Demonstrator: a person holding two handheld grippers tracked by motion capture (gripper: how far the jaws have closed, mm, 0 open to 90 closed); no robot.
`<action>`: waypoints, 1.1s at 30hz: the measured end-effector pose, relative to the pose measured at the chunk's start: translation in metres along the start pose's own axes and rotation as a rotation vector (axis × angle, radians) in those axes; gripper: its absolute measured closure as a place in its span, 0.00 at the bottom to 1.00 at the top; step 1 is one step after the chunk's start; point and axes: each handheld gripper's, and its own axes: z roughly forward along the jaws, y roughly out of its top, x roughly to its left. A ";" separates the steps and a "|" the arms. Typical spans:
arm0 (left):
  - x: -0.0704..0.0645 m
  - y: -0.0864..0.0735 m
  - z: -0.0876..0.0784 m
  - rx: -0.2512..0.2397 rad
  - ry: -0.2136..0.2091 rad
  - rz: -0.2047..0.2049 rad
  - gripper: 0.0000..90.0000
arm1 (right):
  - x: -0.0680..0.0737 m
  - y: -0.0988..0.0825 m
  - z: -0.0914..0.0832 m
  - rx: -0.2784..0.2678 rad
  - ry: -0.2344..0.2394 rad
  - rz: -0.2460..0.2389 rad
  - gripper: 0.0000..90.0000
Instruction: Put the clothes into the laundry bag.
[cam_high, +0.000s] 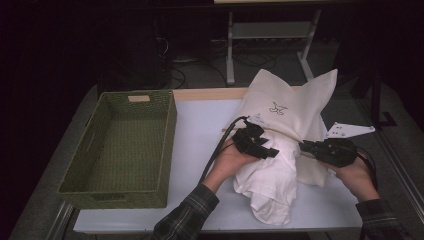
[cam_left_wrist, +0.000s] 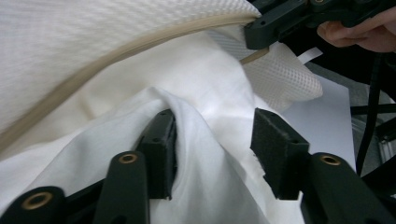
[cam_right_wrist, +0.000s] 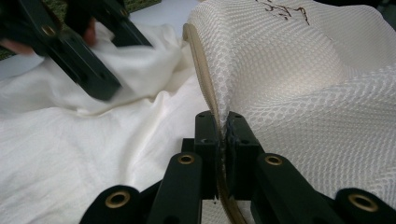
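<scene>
item: white mesh laundry bag (cam_high: 295, 102) with beige piped rim and small dark printed mark, stood up at the right half of the pale table (cam_high: 200, 130), mouth turned toward the person.
item: white soft cotton garment (cam_high: 270, 185), spilling from that mouth down onto the near table edge; part is lodged inside, part hangs out.
item: right gripper (cam_right_wrist: 223, 135), jaws pressed together on the bag's rim, which is pinched and held up at the mouth's right side.
item: left gripper (cam_left_wrist: 212, 144), jaws spread apart, a fold of the garment lying between them; one pad is touched by cloth, the other stands clear, so nothing is judged clamped.
relation: the garment's long axis runs from the mouth toward the person; the bag mouth lies just beyond the left fingers, and the left hand is the nearer to the loose cloth.
item: green woven rectangular basket (cam_high: 120, 150), well apart at the left.
</scene>
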 end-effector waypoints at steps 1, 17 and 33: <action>0.002 -0.001 -0.007 -0.003 0.012 -0.002 0.52 | 0.000 0.000 0.000 0.000 0.000 -0.001 0.93; 0.076 -0.025 -0.070 -0.051 0.317 -0.146 0.53 | 0.000 0.000 0.001 0.004 0.002 -0.002 0.93; 0.124 -0.068 -0.016 0.158 0.347 -0.254 0.47 | 0.001 -0.001 0.002 0.009 0.004 -0.001 0.93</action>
